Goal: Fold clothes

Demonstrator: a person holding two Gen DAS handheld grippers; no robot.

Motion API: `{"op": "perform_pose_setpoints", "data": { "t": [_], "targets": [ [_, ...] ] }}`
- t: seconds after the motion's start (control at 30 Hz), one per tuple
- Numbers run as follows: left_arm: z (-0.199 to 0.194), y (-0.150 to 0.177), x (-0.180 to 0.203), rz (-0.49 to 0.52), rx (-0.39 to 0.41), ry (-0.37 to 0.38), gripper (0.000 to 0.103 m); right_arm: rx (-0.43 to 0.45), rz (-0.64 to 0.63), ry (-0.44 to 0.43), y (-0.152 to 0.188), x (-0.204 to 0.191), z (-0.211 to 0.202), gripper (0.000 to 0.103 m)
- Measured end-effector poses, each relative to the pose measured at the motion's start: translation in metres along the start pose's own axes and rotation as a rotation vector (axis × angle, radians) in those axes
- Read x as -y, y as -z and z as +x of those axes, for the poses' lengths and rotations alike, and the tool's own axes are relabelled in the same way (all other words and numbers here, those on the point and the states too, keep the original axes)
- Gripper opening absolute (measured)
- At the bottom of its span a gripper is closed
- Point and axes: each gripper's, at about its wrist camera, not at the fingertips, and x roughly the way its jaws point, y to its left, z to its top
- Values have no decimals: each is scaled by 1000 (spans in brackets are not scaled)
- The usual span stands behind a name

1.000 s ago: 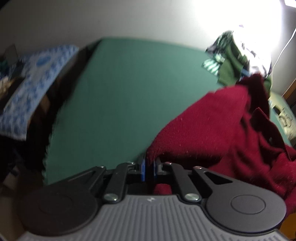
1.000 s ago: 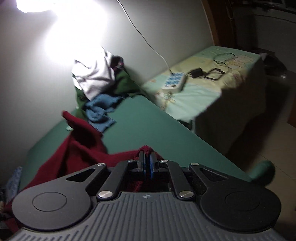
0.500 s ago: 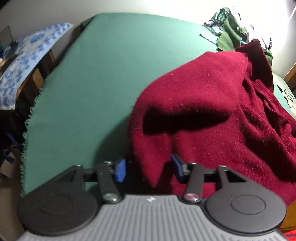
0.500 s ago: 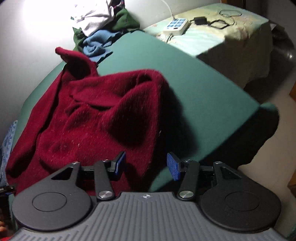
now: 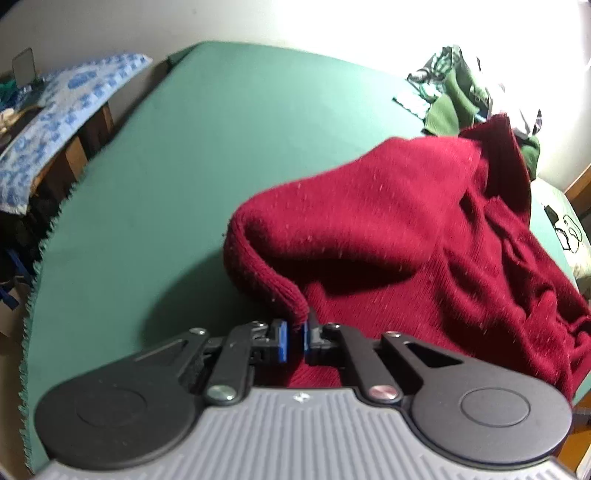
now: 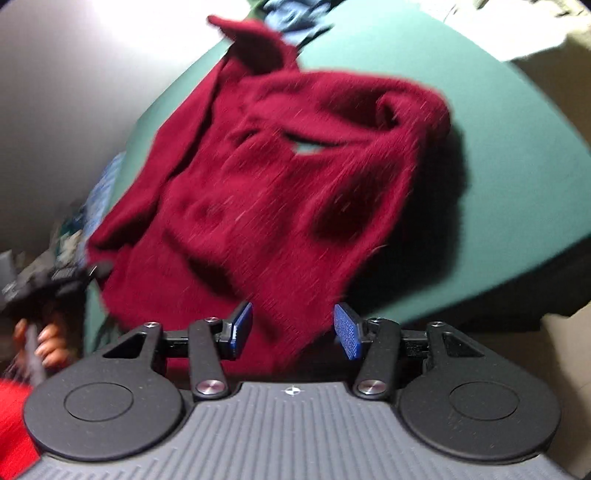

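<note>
- A dark red knitted sweater (image 5: 388, 229) lies crumpled on a green-covered table (image 5: 177, 155), bunched toward the table's near right side as the left wrist camera sees it.
- The left gripper (image 5: 293, 338) has its blue-padded jaws nearly together, pinching a ribbed edge of the sweater that curls down between them.
- From that pinched edge the knit rises in a rounded fold and spreads away to the right, casting a shadow on the green cloth beside it.
- The right gripper (image 6: 291, 328) hangs over the near hem of the sweater (image 6: 280, 177) with its jaws spread wide; the fabric lies between the two blue pads (image 6: 242, 325), and neither pad clearly touches it.
- In the right wrist view, which is blurred, a small gap in the folds of the sweater shows the green table (image 6: 480, 110) beneath.
- A heap of other clothes (image 5: 458, 99), green and white among them, sits at the far end of the table under strong light against a pale wall (image 5: 258, 18).
- A blue-and-white patterned cloth (image 5: 62, 110) covers furniture to the left of the table, well apart from the sweater.
- The person's hand (image 6: 44, 339) appears at the lower left edge of the right wrist view, beside a patch of bright red fabric (image 6: 14, 424).
</note>
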Motion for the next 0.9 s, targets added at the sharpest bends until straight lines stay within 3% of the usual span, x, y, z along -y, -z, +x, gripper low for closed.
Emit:
{"op": "perform_pose_setpoints", "data": {
  "t": [0.07, 0.13, 0.2, 0.37, 0.43, 0.53, 0.63, 0.77, 0.9],
  "targets": [
    [-4, -5, 5, 1, 16, 3, 1, -61, 1, -45, 0, 0, 8, 54],
    [-12, -13, 9, -2, 50, 8, 1, -63, -2, -46, -1, -2, 15, 50],
    [-24, -22, 12, -11, 101, 13, 1, -11, -29, -20, -4, -7, 17, 14],
    [-61, -48, 11, -38, 240, 20, 0, 284, -91, -10, -23, -21, -9, 11],
    [-63, -51, 10, -36, 256, 4, 1, 342, -126, 25, -32, -28, -10, 11],
    [-44, -49, 8, -50, 197, -30, 1, 275, -131, 72, -45, -29, 8, 13],
    [-16, -37, 3, -83, 110, -44, 1, 165, -87, 46, -50, -21, 17, 19],
    [4, -18, -7, -112, 35, -45, 1, 8, 8, -47, -43, -6, 13, 51],
    [14, -7, -16, -115, 0, -71, 5, -37, 81, -67, -30, 3, 22, 52]
  ]
}}
